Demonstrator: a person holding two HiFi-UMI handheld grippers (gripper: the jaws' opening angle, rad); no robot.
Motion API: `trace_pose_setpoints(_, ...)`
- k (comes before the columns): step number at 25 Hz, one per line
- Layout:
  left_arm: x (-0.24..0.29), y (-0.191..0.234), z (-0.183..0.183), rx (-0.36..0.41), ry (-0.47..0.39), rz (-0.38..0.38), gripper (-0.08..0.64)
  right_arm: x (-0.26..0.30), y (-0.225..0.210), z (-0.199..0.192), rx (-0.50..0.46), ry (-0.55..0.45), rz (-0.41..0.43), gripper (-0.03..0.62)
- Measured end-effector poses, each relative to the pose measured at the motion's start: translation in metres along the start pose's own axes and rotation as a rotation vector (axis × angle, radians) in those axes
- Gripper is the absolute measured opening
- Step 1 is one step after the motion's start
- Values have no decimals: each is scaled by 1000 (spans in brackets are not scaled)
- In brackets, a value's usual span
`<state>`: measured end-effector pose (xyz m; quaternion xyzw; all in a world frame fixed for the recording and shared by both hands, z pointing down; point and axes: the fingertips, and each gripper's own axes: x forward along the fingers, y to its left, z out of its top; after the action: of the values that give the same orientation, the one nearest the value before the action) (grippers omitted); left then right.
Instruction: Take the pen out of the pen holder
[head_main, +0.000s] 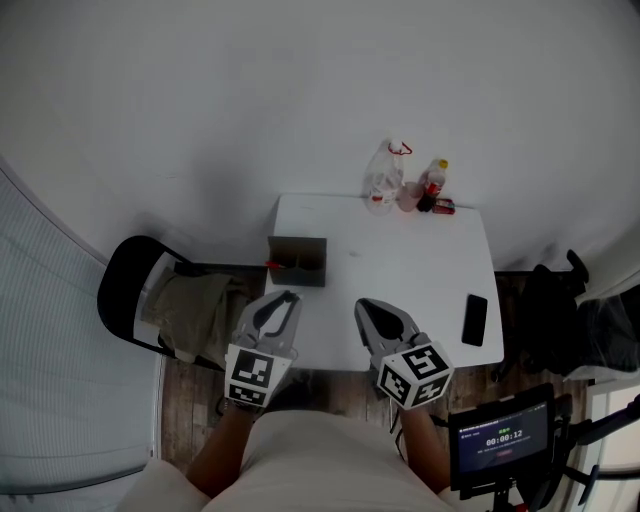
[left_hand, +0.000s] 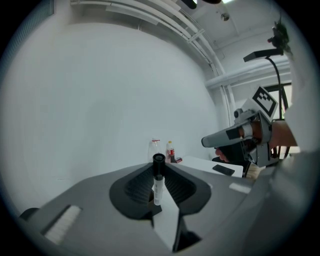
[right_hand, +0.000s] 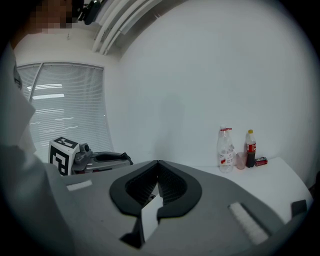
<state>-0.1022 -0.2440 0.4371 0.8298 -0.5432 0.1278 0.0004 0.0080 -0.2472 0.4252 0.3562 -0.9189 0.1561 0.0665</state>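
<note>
The pen (left_hand: 158, 187) is out of the pen holder (head_main: 297, 262). The left gripper (left_hand: 159, 166) pinches it tight between its two jaws. The pen stands straight up there, white body below and black cap (left_hand: 159, 160) on top. In the head view this gripper sits in the lower middle of the frame, just below the holder and not touching it.

The pen holder is a dark box at the left edge of the white table (head_main: 400, 260). A small red bit shows at its left side. The inside is too dark to see what it holds.

The right gripper (right_hand: 158, 163) has its jaws closed together with nothing in them. It sits low in the frame, beside the left one, over the near edge of the table.

At the far edge, in the upper middle of the frame, stand a clear bottle (head_main: 383, 180), a pink cup (head_main: 408, 197) and a cola bottle (head_main: 432, 183) with a dark drink in it. They are close together. A black phone (head_main: 475, 320) lies near the right edge.

Between the holder and the phone there is wide white table top. A chair (head_main: 130, 290) stands left of the table, and a small screen (head_main: 500, 435) is in the lower right corner.
</note>
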Motion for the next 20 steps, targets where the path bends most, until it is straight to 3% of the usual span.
trace_pose_setpoints(20,-14,10,2,3,2,22,64,5,22,11,-130,-13,-7,0)
